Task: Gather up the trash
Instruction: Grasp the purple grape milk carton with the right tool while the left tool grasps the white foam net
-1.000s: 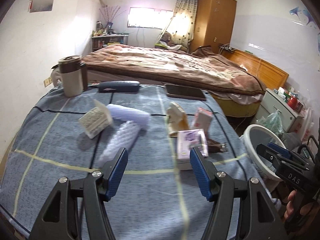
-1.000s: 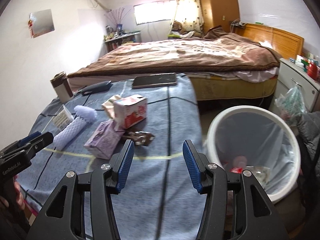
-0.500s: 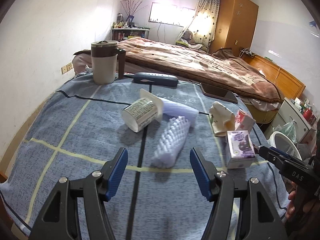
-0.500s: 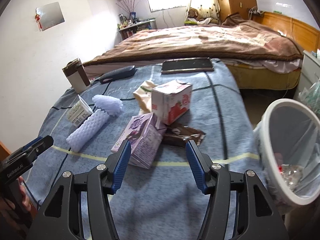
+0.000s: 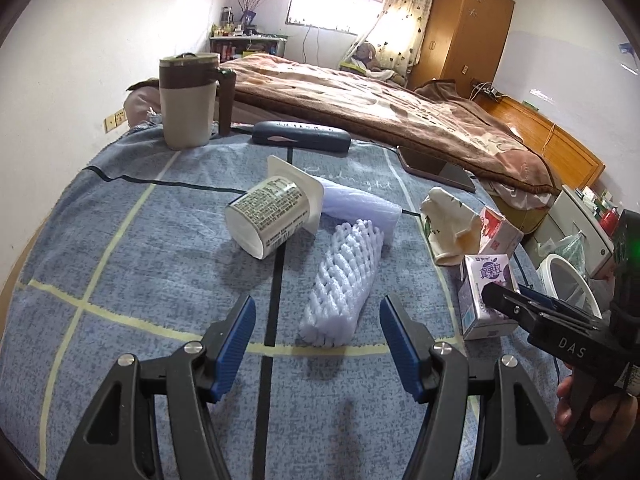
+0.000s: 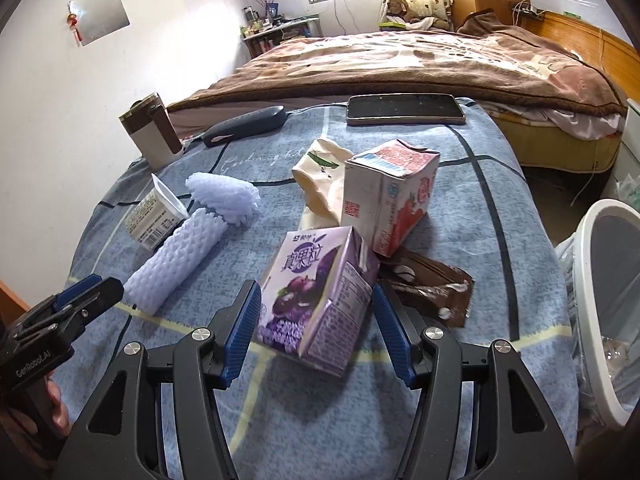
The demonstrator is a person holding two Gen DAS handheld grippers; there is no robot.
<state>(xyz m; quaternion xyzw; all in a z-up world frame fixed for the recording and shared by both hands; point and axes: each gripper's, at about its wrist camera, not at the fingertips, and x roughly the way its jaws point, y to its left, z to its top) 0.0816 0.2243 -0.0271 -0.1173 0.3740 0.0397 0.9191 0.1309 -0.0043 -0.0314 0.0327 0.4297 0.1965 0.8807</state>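
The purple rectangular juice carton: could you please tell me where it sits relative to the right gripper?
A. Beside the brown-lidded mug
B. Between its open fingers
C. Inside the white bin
B: in the right wrist view the purple rectangular juice carton sits between the open right gripper's blue fingers.

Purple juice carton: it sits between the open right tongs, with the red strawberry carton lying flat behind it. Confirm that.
Not quite. In the right wrist view the red strawberry carton stands upright behind the purple juice carton, which does sit between the open right tongs.
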